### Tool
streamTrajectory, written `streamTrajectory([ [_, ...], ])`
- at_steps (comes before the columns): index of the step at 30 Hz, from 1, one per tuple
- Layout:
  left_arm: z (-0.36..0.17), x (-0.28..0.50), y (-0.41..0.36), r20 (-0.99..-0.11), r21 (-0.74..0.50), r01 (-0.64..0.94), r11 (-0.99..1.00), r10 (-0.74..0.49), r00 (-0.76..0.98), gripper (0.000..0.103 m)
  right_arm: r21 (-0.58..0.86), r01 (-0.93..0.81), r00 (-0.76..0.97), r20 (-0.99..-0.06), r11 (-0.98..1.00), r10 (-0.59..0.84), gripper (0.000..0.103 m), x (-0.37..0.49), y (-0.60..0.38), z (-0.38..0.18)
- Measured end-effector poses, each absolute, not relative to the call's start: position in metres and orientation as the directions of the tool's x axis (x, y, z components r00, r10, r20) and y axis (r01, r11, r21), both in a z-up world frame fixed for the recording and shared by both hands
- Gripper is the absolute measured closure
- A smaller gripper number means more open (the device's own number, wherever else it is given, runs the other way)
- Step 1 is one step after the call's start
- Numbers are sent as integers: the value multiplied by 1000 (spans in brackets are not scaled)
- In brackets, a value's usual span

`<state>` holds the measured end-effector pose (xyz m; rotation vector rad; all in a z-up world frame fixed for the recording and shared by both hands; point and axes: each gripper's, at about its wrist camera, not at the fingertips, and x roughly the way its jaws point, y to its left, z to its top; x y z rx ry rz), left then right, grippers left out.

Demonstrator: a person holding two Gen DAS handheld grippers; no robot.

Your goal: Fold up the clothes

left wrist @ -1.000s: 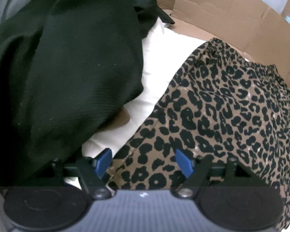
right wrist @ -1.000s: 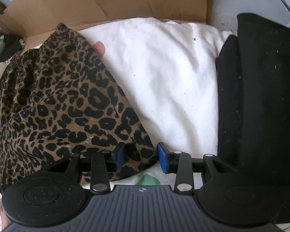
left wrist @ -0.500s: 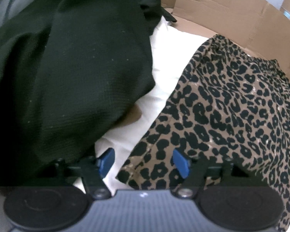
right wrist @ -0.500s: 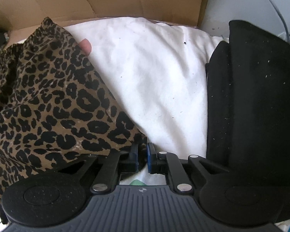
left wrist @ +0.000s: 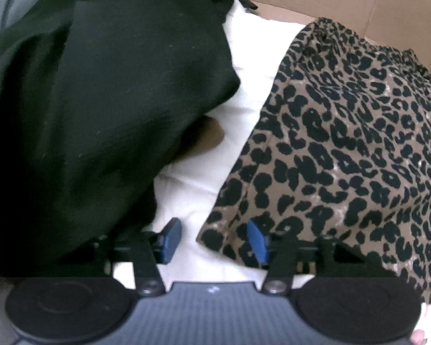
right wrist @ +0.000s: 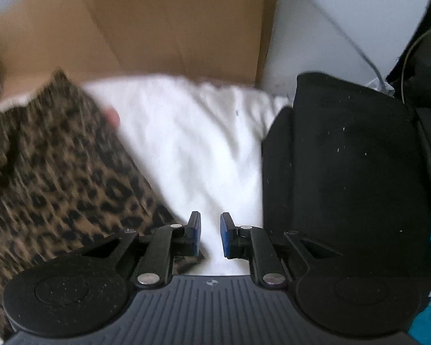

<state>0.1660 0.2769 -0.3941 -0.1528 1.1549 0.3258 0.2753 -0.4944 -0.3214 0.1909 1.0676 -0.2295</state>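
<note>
Jaws of left gripper (left wrist: 214, 240), just narrowed, straddle leopard-print garment (left wrist: 344, 143) corner unclamped; right gripper (right wrist: 210, 235), slightly reopened, has let go empty, so the fold awaits regrasp.

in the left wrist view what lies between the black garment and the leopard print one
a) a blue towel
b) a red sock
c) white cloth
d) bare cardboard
c: white cloth runs between the black garment and the leopard print garment.

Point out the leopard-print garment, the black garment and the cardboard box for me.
leopard-print garment (left wrist: 344, 143): left wrist view, middle of the spotted fabric.
black garment (right wrist: 350, 172): right wrist view, flat top face.
cardboard box (right wrist: 158, 28): right wrist view, inner wall behind the clothes.
</note>
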Motion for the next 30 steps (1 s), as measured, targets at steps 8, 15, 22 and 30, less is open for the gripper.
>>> streamTrajectory([
  [8, -381, 157, 286, -895, -40, -361, 932, 128, 428, 64, 180, 158, 540, -839, 971, 68, 87, 292, -441, -318],
  [15, -396, 164, 287, -905, -46, -376, 925, 120, 407, 64, 247, 114, 516, -842, 962, 155, 87, 295, -386, -355],
  [22, -399, 160, 286, -902, -35, -356, 934, 124, 414, 64, 133, 90, 449, -890, 987, 79, 83, 283, -366, -385],
  [30, -377, 167, 275, -898, 34, -280, 960, 153, 413, 73, 71, 52, 429, -902, 996, 42, 83, 286, -360, -383],
])
